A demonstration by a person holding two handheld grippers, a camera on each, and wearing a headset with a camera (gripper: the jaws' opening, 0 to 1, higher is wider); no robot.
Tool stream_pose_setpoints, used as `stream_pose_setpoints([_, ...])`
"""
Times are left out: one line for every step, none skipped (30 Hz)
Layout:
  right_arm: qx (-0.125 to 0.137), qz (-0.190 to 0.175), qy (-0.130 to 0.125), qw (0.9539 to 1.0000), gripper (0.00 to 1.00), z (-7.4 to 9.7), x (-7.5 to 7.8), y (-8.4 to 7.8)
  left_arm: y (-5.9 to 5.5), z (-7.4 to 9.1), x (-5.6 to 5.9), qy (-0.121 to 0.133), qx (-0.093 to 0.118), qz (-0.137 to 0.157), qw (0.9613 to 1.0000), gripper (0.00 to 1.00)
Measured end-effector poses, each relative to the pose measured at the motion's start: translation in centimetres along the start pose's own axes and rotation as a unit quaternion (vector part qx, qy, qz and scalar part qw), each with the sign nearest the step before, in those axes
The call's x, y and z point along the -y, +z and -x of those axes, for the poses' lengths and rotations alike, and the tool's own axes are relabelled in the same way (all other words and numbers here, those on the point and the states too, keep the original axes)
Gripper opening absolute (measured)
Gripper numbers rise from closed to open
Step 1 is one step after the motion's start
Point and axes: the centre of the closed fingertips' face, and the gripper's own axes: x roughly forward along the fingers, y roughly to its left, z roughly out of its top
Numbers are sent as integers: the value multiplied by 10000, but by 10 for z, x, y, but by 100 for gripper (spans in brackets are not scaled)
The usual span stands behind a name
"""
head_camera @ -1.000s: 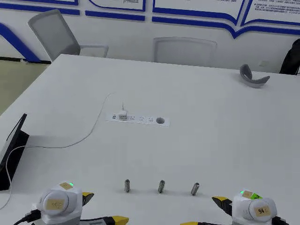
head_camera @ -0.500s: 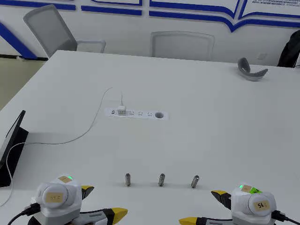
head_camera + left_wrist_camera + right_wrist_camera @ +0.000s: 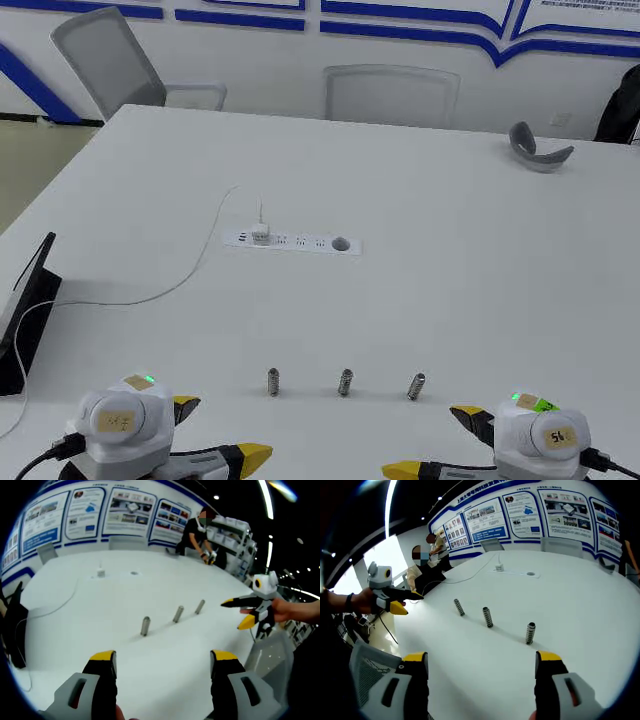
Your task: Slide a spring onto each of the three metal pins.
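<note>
Noted grey coil springs [image 3: 487, 616] on all three upright metal pins [image 3: 345, 382] (task judged done), with left gripper [image 3: 162, 656] and right gripper [image 3: 481, 656] spread, empty, short of pins; next, verify seating only.

Left tongs [image 3: 220, 431], right tongs [image 3: 432, 443] — lower parts cut off at head view's bottom edge

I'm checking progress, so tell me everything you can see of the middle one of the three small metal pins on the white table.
The middle small metal pin is a short grey post standing almost upright on the white table. In the right gripper view dark coils wrap it from top to base, so a spring seems to sit on it already. It stands in a row between the left-hand pin and right-hand pin of the head view, apart from both. Only the table touches it.
</note>
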Motion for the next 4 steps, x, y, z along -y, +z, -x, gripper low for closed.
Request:
stream_pose_setpoints([4, -5, 1, 10000, 90, 0, 0, 0, 0, 0, 0, -1, 0, 1, 10000, 78])
stream_pose_setpoints([11, -11, -1, 10000, 90, 0, 0, 0, 0, 0, 0, 0, 2, 3, 10000, 78])
stream_pose_setpoints([11, -14, 2, 10000, 90, 0, -1, 0, 0, 0, 0, 3, 1, 4, 10000, 78])
stream_pose_setpoints([9, -14, 4, 10000, 90, 0, -1, 0, 0, 0, 0, 5, 2, 6, 10000, 78])
